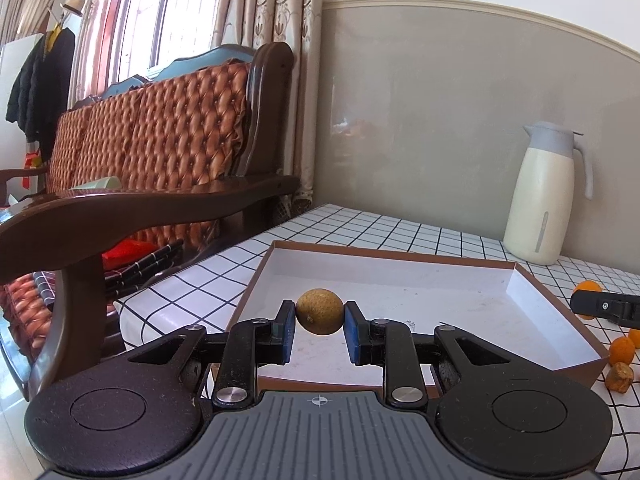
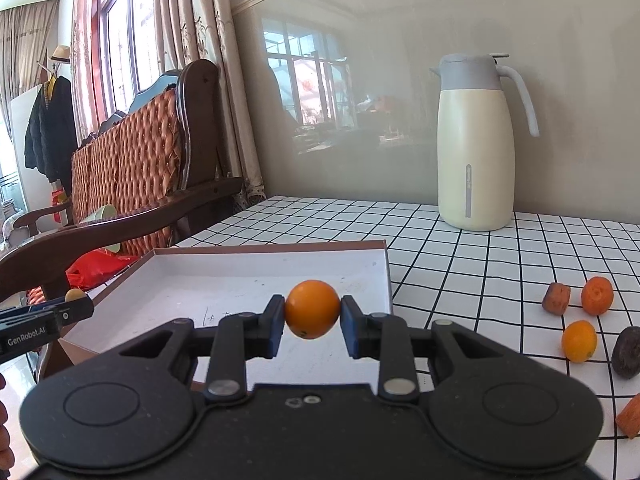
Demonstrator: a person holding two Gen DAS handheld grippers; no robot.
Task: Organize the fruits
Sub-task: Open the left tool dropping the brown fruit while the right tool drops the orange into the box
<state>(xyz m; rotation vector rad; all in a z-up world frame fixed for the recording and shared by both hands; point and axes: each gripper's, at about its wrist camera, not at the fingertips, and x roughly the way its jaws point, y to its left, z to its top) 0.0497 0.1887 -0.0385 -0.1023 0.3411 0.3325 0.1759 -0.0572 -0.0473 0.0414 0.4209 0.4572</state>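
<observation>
Step in hand: While both fruits are carried clear of the surface, the delivery stage is judged to be under way; the left tool (image 1: 319, 326) is clenched on a dull yellow-brown round fruit (image 1: 319, 311), and the right tool (image 2: 312, 326) is clenched on a bright orange round fruit (image 2: 312, 309).
Where the fruits are: Each is held over the shallow white cardboard tray with a brown rim (image 1: 440, 280), which lies near the table's left edge; nothing is seen lying in the tray.
Still to be sorted: Several small orange fruits (image 2: 597, 295), a brown cut stub (image 2: 556, 298) and a dark wrinkled fruit (image 2: 626, 352) are left on the white black-gridded table (image 2: 460, 256), to the right of the tray and well apart from it.
Next move: A lowering of each fruit to the tray floor is called for, then a release of the pads, with the two placed apart so that neither is knocked; round fruit is judged likely to roll.
Bystander: A cream and grey insulated jug (image 2: 474, 140) stands at the table's far edge by the wall, clear of the work.
Hidden or unclear: The tray's near part is covered by the tool bodies in both views. An orange piece (image 2: 630, 420) is cut off at the right border. The kinds of fruit cannot be told.
</observation>
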